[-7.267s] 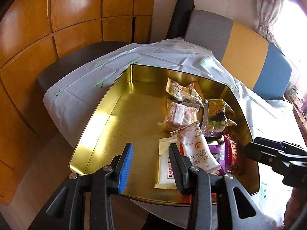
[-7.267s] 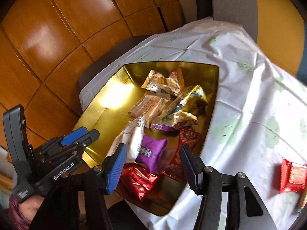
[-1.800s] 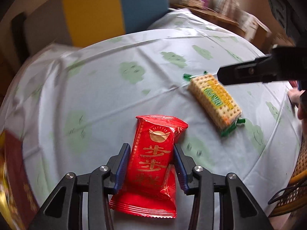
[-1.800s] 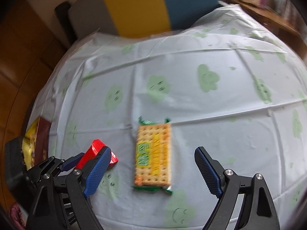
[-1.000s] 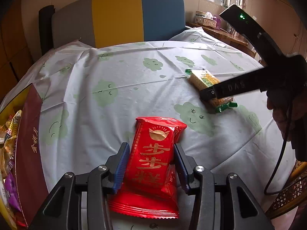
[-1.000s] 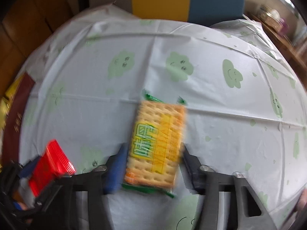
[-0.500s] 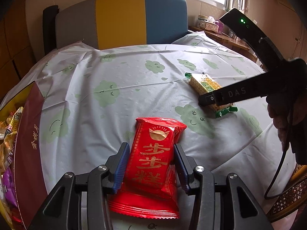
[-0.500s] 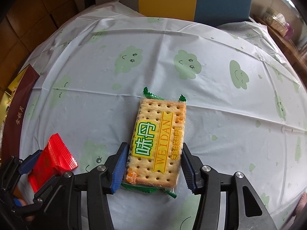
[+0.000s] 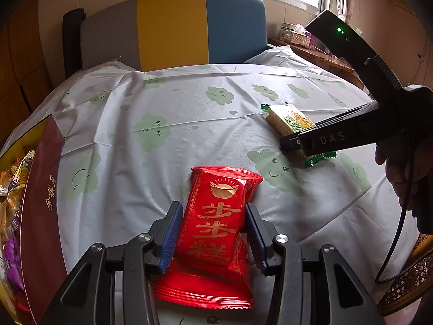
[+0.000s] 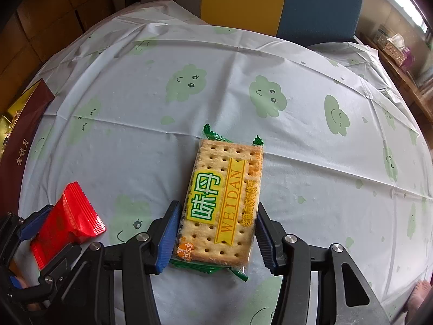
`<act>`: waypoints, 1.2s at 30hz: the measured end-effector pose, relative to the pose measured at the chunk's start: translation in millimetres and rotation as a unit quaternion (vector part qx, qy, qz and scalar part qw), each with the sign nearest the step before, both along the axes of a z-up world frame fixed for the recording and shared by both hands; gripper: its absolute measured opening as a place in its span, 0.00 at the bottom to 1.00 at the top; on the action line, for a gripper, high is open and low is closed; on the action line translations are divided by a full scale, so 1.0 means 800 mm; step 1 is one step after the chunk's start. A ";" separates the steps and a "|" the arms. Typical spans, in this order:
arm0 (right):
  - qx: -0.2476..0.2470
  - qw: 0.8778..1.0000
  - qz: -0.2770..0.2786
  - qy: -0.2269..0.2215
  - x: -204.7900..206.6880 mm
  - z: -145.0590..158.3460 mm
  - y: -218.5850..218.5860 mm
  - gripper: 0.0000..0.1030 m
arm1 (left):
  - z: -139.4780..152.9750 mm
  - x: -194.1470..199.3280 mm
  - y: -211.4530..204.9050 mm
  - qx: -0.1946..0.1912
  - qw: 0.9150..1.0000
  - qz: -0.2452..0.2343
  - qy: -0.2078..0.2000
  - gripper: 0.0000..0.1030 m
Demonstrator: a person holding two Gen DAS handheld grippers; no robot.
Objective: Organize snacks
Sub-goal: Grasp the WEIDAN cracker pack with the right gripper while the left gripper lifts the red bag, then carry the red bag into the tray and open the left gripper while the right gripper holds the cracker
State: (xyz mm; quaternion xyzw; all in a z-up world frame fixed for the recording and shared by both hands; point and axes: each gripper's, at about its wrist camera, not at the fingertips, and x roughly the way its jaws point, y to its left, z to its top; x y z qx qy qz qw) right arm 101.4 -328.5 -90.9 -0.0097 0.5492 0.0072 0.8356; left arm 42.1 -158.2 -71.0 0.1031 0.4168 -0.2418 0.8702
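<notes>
A red snack packet with gold characters lies on the cloud-print tablecloth, and my left gripper is shut on its sides. To its right lies a green-edged cracker packet, with my right gripper shut on its near half, both blue pads against its long edges. In the left wrist view the cracker packet is partly hidden behind the right gripper, which comes in from the right. The right wrist view shows the red packet at lower left.
A snack tin with a maroon wall stands at the table's left edge, with several packets inside. A grey, yellow and blue chair is behind the table. A person's hand holds the right gripper; a wicker seat is below it.
Both grippers left the tin and came to the packets on the cloth. The right gripper's wide jaws closed on the cracker packet. Over the last half second nothing shifted.
</notes>
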 end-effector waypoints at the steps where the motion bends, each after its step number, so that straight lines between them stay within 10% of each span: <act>1: -0.004 1.000 0.002 -0.002 -0.002 0.000 0.002 0.51 | 0.000 0.000 0.000 0.001 1.000 0.000 -0.001 0.46; 24: 0.004 1.000 0.006 -0.015 -0.011 0.001 -0.003 0.52 | 0.038 -0.003 0.030 -0.021 0.999 0.028 0.023 0.44; 28: -0.008 1.000 -0.012 -0.012 -0.009 -0.001 -0.008 0.67 | 0.059 -0.006 0.046 -0.036 0.999 0.035 0.016 0.44; 36: -0.007 1.000 0.006 -0.011 -0.007 0.002 -0.004 0.56 | 0.099 0.012 0.125 -0.082 0.991 0.109 0.011 0.44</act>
